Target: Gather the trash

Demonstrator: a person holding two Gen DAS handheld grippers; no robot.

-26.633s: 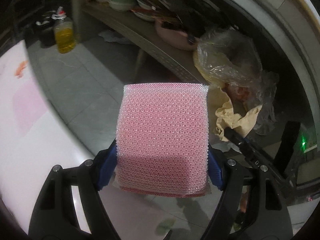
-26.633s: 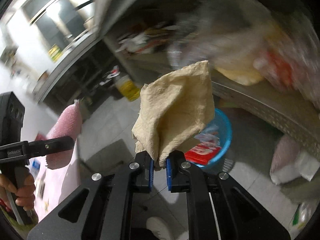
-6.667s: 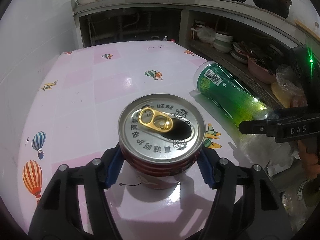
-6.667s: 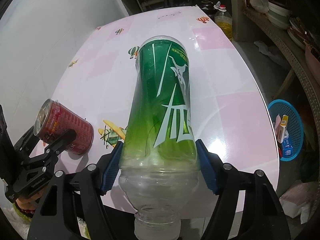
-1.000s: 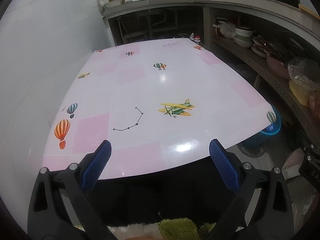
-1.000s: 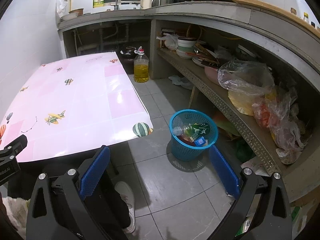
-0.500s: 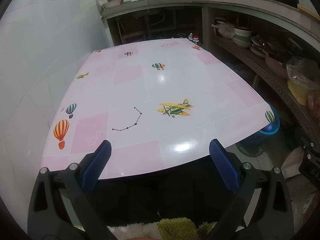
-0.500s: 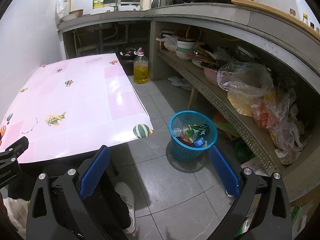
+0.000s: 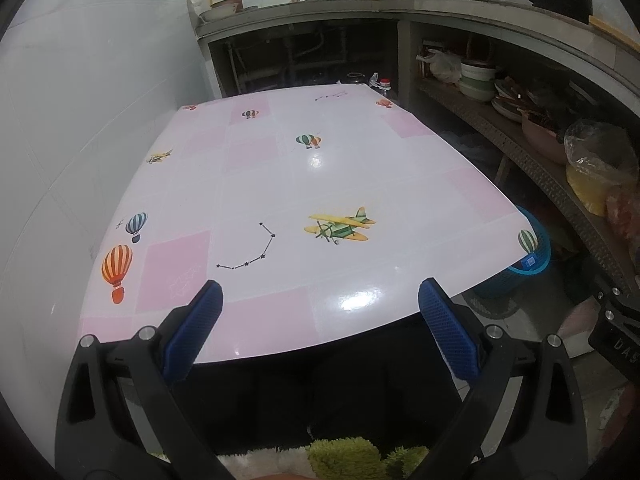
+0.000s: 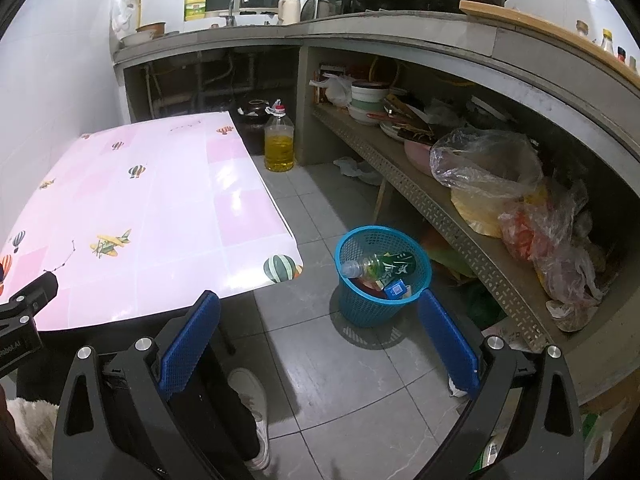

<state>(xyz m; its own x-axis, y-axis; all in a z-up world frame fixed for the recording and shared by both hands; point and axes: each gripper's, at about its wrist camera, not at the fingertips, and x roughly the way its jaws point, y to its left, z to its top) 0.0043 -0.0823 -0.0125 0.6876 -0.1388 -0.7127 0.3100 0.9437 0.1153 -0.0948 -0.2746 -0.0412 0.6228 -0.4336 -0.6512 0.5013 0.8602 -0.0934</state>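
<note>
Left gripper spread wide, empty, above table; right gripper spread wide, empty, near basket.

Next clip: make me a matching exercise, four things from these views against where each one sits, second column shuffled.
Things:
1. green plastic bottle
2. cooking oil jug
3. yellow detergent bottle
4. clear plastic bag

Places:
A. on the counter by the tap
B. on the floor past the far end of the table
C. on the shelf under the counter
D. inside the blue basket

Pairs: 1-D, 2-B, 3-A, 4-C
</note>
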